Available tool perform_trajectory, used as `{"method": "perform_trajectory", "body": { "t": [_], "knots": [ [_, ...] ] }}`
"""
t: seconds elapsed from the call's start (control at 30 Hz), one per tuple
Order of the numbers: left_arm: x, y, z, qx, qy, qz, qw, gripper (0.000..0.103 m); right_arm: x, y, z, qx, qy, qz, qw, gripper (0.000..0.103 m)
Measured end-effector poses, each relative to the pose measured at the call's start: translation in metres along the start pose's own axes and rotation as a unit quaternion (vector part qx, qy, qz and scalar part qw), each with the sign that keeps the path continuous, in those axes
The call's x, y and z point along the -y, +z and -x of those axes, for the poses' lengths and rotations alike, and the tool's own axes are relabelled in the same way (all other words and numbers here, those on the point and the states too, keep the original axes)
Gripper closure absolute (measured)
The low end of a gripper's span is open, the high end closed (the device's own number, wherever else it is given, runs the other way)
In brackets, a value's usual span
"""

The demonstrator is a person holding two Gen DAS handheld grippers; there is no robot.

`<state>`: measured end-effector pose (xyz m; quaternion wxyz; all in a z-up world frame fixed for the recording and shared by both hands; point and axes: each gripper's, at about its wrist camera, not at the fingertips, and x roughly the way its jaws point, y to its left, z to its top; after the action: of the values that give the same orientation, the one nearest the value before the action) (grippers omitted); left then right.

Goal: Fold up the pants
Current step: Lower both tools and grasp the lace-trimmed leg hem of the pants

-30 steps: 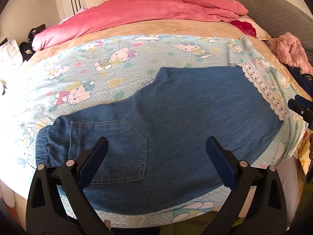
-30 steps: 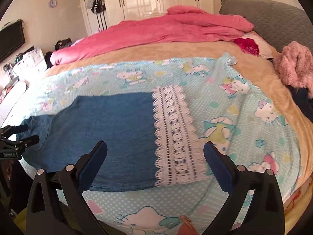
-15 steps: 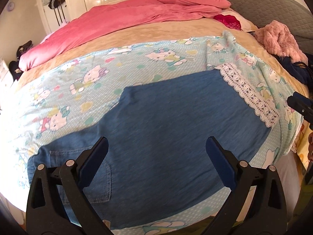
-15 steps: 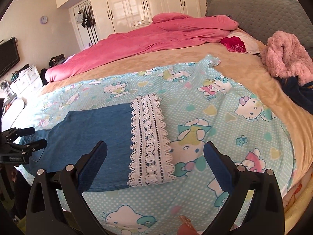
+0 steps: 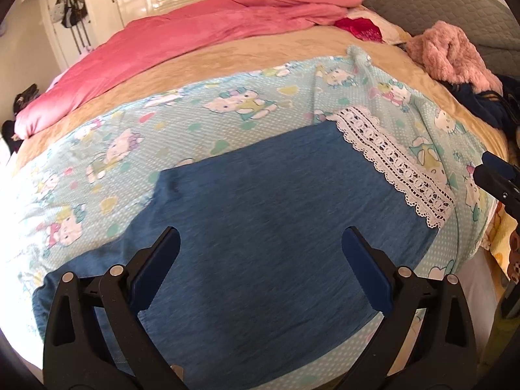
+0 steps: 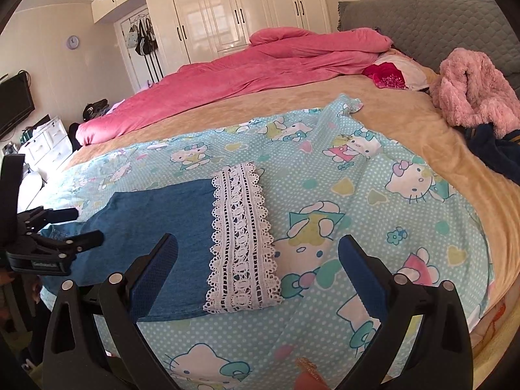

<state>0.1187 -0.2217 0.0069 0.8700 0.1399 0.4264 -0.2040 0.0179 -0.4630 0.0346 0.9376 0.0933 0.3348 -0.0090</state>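
Observation:
Blue denim pants (image 5: 273, 227) with a white lace cuff (image 5: 393, 159) lie flat on the bed's Hello Kitty sheet (image 5: 195, 117). My left gripper (image 5: 260, 269) is open and empty, above the middle of the pants. In the right wrist view the pants (image 6: 162, 224) lie at the left with the lace cuff (image 6: 240, 240) to their right. My right gripper (image 6: 258, 269) is open and empty, above the cuff end. The left gripper also shows at the left edge of the right wrist view (image 6: 48, 240).
A pink duvet (image 6: 260, 65) lies along the far side of the bed. A fluffy pink garment (image 6: 474, 94) and dark clothes (image 6: 494, 149) sit at the right by the grey headboard (image 6: 438, 22). White wardrobes (image 6: 227, 9) stand behind.
Both grippers have moved right along the pants toward the cuff end. The back pocket and waistband have slid out of the left wrist view. Both stay open.

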Motion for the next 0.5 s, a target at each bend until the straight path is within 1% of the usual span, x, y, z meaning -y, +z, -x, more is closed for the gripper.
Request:
{"method": "perform_trajectory", "body": {
  "t": [0.17, 0.27, 0.5],
  "knots": [
    [0.011, 0.009, -0.014, -0.01, -0.002, -0.015, 0.9998, 0.009, 0.001, -0.005, -0.011, -0.016, 0.019, -0.01, 1.0, 0.005],
    [0.016, 0.017, -0.02, -0.008, -0.003, -0.022, 0.9997, 0.01, 0.001, -0.007, -0.015, -0.02, 0.028, -0.009, 0.999, 0.005],
    [0.027, 0.048, -0.034, 0.0, -0.02, -0.043, 0.9989, 0.01, 0.002, -0.015, -0.025, -0.034, 0.029, -0.02, 0.999, 0.005]
  ]
}}
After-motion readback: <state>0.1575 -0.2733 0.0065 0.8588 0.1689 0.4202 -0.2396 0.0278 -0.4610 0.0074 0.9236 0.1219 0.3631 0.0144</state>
